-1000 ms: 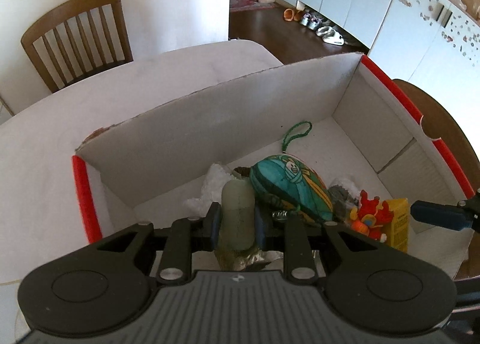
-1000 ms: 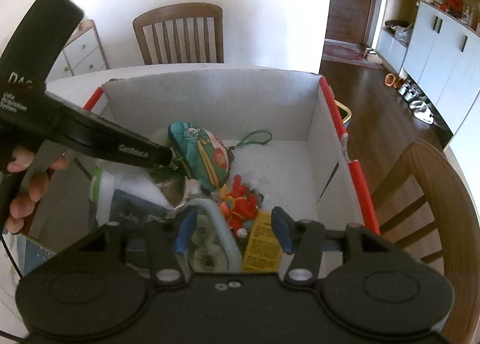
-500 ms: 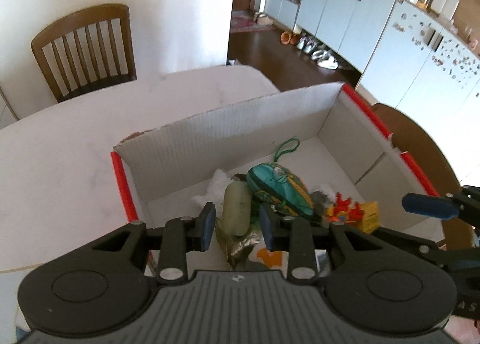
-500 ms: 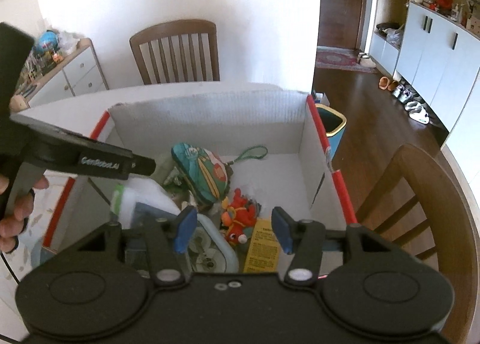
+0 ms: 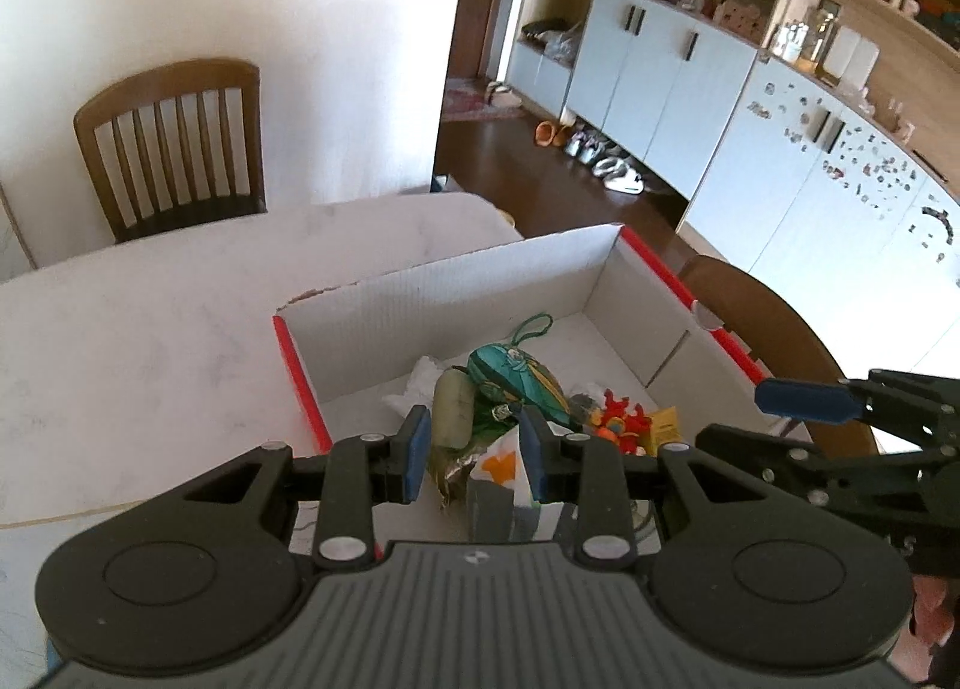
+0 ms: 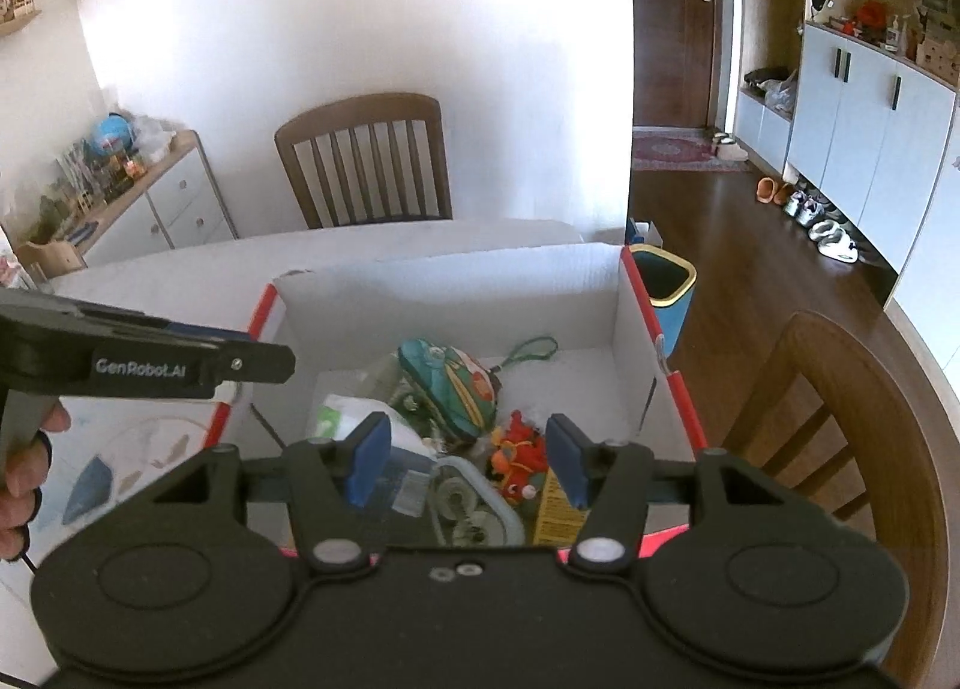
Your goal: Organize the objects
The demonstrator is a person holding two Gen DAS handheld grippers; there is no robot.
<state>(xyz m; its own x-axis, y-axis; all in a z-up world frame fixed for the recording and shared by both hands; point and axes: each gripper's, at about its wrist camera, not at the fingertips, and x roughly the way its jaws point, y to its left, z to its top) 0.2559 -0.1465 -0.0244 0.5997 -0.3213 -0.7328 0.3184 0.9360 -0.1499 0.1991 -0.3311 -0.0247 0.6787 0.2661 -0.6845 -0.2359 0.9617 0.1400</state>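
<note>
A white cardboard box with red edges [image 5: 420,293] [image 6: 444,281] stands on the white table. Inside lie a pale green cylinder [image 5: 453,410], a teal patterned pouch [image 5: 519,377] [image 6: 450,383] with a green cord, a red and orange toy [image 5: 618,419] [image 6: 519,449], a yellow carton [image 6: 555,512] and a clear lidded container [image 6: 474,509]. My left gripper [image 5: 474,452] is open and empty, raised above the box's near edge. My right gripper [image 6: 468,461] is open and empty above the box's near side.
The white table [image 5: 150,329] extends to the left of the box. One wooden chair [image 5: 174,149] stands behind the table and another [image 6: 840,449] at the right. A blue bin [image 6: 666,287] stands on the floor beyond the box. White cupboards line the right wall.
My left gripper let go of the pale green cylinder, opened, and pulled up and back. The cylinder now lies in the box. My right gripper also rose and drew back.
</note>
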